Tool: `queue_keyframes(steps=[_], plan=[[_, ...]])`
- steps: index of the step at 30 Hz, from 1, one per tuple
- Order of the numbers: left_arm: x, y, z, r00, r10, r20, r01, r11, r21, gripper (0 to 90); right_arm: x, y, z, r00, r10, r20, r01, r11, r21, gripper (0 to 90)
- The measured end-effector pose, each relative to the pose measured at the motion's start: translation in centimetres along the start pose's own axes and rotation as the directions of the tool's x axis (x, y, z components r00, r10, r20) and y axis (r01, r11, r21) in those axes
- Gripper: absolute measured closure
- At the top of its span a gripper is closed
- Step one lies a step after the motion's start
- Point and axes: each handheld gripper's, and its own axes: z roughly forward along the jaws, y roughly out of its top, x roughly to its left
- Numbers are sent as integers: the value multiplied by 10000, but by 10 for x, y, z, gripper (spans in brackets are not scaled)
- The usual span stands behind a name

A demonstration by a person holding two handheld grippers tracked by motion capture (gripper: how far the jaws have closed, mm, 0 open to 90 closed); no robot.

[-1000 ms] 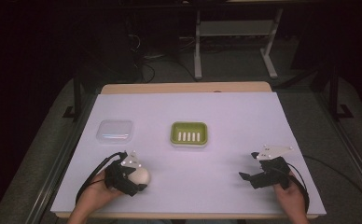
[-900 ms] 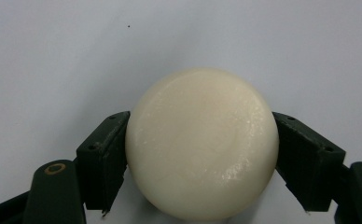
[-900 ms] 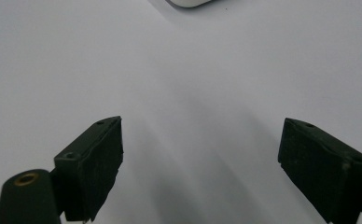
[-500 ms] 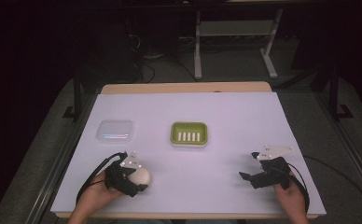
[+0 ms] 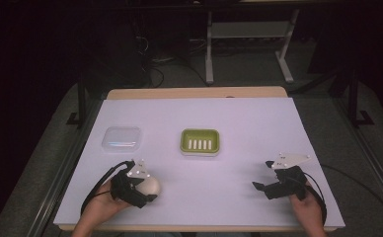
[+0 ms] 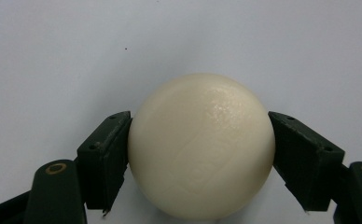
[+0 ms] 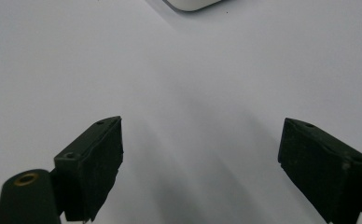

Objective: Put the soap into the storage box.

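A cream, egg-shaped ball (image 6: 201, 144) sits between both jaws of my left gripper (image 6: 200, 151), which touch its two sides and are shut on it. In the high view the ball (image 5: 151, 185) and left gripper (image 5: 144, 190) are low over the white table near its front left. A green soap dish (image 5: 200, 141) with a slotted insert lies at the table's middle, well ahead of the ball. My right gripper (image 5: 262, 176) is at the front right, open, with bare table between its jaws (image 7: 200, 158).
A clear plastic box (image 5: 122, 138) lies left of the green dish. The pale corner of a dish or box (image 7: 193, 4) shows at the top of the right gripper view. The white table sheet (image 5: 258, 128) ends close behind both hands at the front edge.
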Motion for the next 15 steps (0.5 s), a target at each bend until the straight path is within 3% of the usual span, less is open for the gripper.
queue_keyframes(steps=[10,15], plan=[[0,1,-1,9996,-36,-290,32,9999,-145,248,0,0,-1,10000,50,13,-50,10000,-72,132],[-1,2,4,9994,72,-333,-71,10000,46,248,0,0,-2,10000,67,17,-67,9999,-105,132]])
